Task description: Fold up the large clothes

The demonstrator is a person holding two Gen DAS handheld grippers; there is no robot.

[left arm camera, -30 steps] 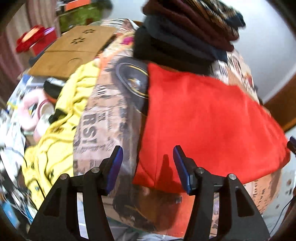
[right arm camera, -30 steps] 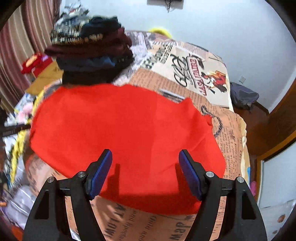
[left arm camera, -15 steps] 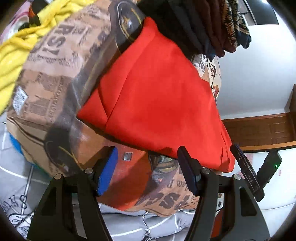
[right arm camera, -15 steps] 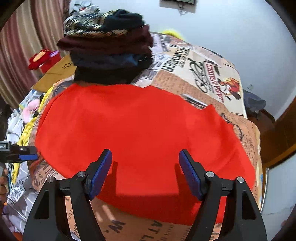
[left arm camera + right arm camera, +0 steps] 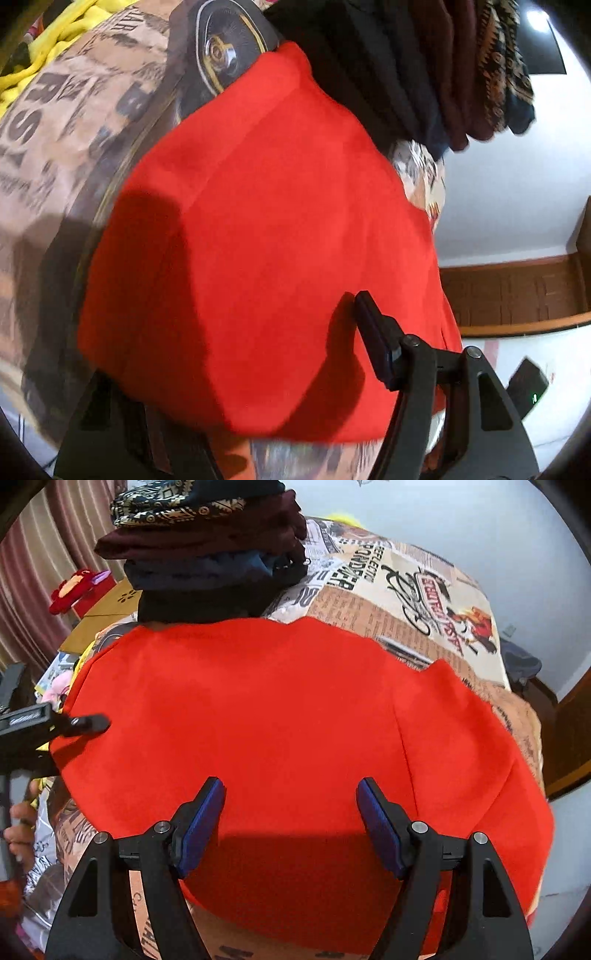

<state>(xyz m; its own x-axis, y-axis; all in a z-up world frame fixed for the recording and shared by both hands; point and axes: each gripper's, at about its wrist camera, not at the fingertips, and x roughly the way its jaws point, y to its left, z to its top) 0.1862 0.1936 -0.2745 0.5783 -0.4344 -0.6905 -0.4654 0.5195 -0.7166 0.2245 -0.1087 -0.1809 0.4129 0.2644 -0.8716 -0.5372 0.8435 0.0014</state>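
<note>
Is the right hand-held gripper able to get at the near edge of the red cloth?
Probably yes: the right hand-held gripper hangs open over the red cloth, with nothing between.

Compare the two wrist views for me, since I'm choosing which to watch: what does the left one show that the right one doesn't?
Only the left wrist view shows the wooden wall panel and the wheel print beside the red garment.

Only the right wrist view shows the curtain, the red plush toy, the cardboard, the left gripper reaching the garment's edge, and both fingers of the right gripper, open above the cloth.

Both show the garment spread on the printed bedspread and the stack of folded clothes behind it.
</note>
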